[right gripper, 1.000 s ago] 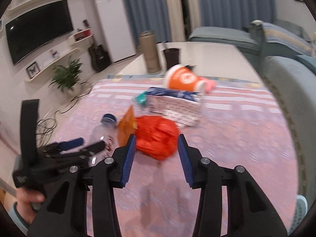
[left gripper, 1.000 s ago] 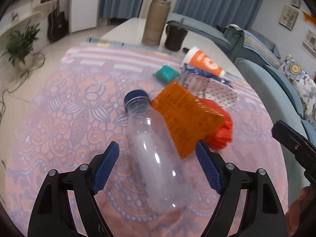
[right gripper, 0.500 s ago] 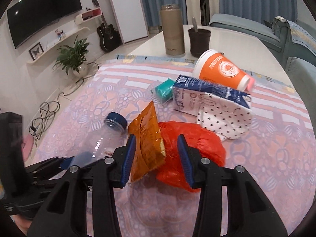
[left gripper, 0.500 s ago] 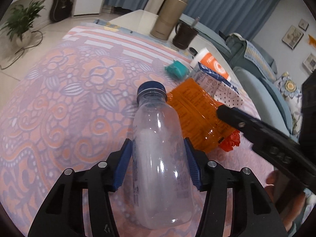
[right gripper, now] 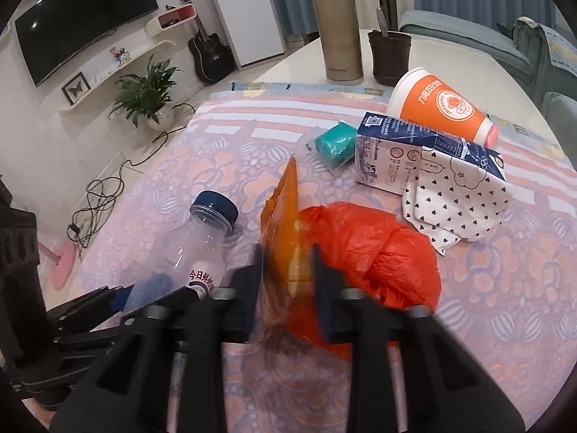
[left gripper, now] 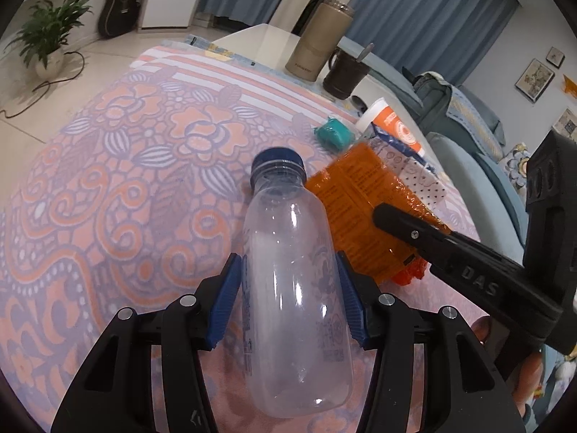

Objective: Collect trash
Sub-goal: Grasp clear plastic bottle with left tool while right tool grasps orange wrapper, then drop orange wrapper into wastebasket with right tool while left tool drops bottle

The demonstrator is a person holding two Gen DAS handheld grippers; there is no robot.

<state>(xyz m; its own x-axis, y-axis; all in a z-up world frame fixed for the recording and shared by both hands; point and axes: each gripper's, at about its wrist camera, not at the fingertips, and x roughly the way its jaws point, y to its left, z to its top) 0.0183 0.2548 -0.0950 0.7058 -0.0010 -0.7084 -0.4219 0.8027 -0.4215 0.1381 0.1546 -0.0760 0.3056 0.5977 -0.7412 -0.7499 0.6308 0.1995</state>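
— Tongs first: how did we have them?
— Our left gripper [left gripper: 288, 299] clamped the clear plastic bottle [left gripper: 292, 288] lying on the patterned cloth [left gripper: 126, 180]; our right gripper [right gripper: 288, 281] had just closed on the orange wrapper [right gripper: 285, 223].
— Beyond?
— We saw the red bag [right gripper: 378, 252], milk carton [right gripper: 396, 155] and orange cup [right gripper: 440, 108].

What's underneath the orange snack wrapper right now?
The orange snack wrapper leans partly over a crumpled red plastic bag on the floral cloth. Whatever lies beneath the bag, or under the wrapper's lower end, is covered.
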